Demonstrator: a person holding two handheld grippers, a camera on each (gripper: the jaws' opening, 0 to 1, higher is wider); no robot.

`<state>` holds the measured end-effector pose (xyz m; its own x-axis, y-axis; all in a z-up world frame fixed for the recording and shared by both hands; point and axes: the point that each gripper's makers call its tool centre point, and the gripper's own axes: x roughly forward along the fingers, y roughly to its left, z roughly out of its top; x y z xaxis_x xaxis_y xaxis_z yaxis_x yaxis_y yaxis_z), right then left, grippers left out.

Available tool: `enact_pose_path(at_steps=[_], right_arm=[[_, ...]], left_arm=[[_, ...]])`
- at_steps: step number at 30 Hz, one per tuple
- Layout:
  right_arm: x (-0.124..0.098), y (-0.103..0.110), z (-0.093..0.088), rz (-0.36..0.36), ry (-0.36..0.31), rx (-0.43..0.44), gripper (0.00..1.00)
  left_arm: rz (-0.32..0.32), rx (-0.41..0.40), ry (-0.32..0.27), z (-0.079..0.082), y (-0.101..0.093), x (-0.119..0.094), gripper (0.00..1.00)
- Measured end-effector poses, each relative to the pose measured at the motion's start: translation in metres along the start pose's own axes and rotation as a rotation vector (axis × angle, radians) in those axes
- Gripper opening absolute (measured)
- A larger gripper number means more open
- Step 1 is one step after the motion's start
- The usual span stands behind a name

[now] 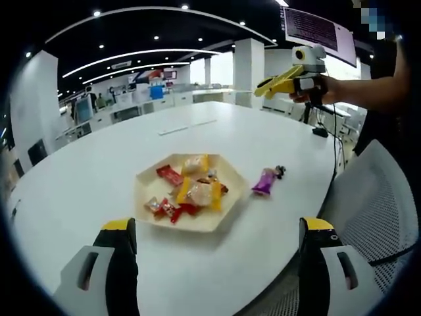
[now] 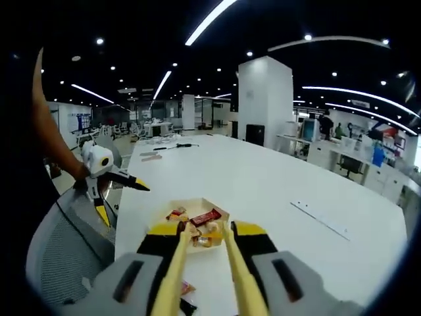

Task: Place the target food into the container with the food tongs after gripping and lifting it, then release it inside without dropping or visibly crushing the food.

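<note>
Snacks [image 1: 191, 191] piled in hexagonal tray [image 1: 148, 176] at 12 o'clock of wide-open left gripper [image 1: 217, 240]; purple candy [image 1: 266, 180] at 1 o'clock on table [image 1: 85, 171]. Tongs [image 2: 204, 263] clamped in right gripper [image 2: 205, 245], tips over tray [image 2: 223, 212], nearer.

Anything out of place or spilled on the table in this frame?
One purple-wrapped candy lies on the white table beside the hexagonal tray, apart from the wrapped snacks heaped inside it. Whether it spilled or was set there can't be told. Nothing looks damaged.
</note>
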<state>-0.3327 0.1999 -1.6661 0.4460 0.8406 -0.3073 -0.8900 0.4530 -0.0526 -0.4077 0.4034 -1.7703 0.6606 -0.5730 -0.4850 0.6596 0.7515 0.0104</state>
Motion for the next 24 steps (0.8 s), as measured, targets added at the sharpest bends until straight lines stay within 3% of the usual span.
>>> enact_pose_path(at_steps=[7,15,24], right_arm=[[0.000,0.008,-0.005,0.018,-0.013,0.004,0.28],[0.006,0.023,-0.041,0.073,0.053,0.023,0.29],[0.016,0.037,-0.062,0.117,0.095,0.005,0.29]], left_arm=[[0.003,0.000,0.009,-0.002,0.001,0.000,0.99],[0.006,0.004,0.033,-0.007,0.001,0.002,0.99],[0.003,0.005,0.045,-0.010,0.001,0.003,0.99]])
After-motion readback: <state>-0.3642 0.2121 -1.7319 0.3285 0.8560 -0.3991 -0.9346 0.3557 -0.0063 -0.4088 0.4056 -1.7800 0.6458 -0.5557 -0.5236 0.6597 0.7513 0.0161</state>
